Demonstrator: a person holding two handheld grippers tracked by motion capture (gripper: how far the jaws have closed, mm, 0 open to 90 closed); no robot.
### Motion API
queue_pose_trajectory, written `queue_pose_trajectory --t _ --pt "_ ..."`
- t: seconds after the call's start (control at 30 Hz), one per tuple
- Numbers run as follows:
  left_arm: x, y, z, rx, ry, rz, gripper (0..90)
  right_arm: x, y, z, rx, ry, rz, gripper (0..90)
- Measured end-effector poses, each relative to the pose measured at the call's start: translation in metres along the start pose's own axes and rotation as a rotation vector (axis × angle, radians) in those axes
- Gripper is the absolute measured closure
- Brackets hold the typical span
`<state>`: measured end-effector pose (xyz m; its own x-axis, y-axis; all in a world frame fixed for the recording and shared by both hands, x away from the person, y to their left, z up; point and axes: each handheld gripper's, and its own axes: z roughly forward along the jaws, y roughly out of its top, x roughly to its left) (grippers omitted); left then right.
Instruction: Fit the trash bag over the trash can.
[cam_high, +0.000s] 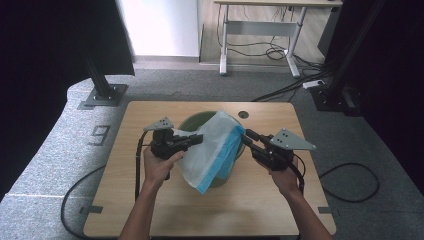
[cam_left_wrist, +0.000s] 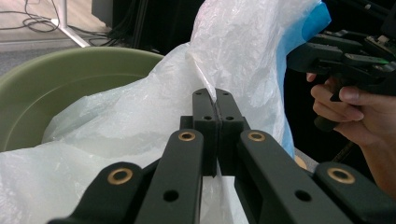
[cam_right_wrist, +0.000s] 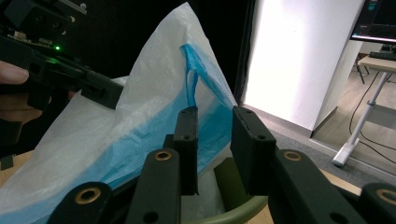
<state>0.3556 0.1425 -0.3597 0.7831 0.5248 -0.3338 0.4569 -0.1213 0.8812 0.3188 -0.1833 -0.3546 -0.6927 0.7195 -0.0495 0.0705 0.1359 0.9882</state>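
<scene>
High view showed my left tongs (cam_high: 196, 138) clamped on the white plastic bag's (cam_high: 210, 147) film above the green bin (cam_high: 192, 122). My right tongs (cam_high: 246, 136) stood partly open, the bag's blue edge (cam_right_wrist: 189, 77) just ahead of the jaws, ungripped.

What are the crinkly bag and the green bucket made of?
The bag looks like thin plastic film: it crinkles, light shines through the white part, and its blue part is glossy. The bucket seems to be hard plastic, with a smooth, dull olive wall and a thick rounded rim. The table looks like pale wood with visible grain, perhaps only a veneer.
</scene>
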Motion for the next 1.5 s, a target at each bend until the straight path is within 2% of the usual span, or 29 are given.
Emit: queue_pose_trajectory --t 0.17,0.43,0.63,0.7,1.0,1.13,1.5 --pt "-0.001 0.000 0.000 -0.001 0.002 0.002 88.9 0.000 0.001 0.001 -0.001 0.000 0.002 70.4" --pt "0.000 0.001 0.001 -0.005 0.004 -0.006 88.9 0.007 0.003 0.001 -0.005 0.014 -0.010 70.1" --pt "-0.001 0.000 0.000 -0.003 0.002 -0.006 88.9 0.016 0.006 0.005 -0.009 0.021 -0.039 70.5" --pt "0.000 0.000 0.000 -0.008 0.003 -0.006 88.9 0.017 0.006 0.006 -0.007 0.013 -0.049 73.6" --pt "0.000 0.001 -0.001 -0.008 -0.011 -0.005 88.8 0.013 0.005 0.011 0.005 -0.013 -0.030 88.2" --pt "0.001 0.001 -0.004 -0.018 -0.016 -0.010 88.8 0.012 0.005 0.011 0.002 -0.018 -0.023 88.7" --pt "0.007 0.001 -0.012 -0.059 -0.066 -0.044 88.9 0.003 -0.002 0.008 0.014 -0.019 0.004 88.8"
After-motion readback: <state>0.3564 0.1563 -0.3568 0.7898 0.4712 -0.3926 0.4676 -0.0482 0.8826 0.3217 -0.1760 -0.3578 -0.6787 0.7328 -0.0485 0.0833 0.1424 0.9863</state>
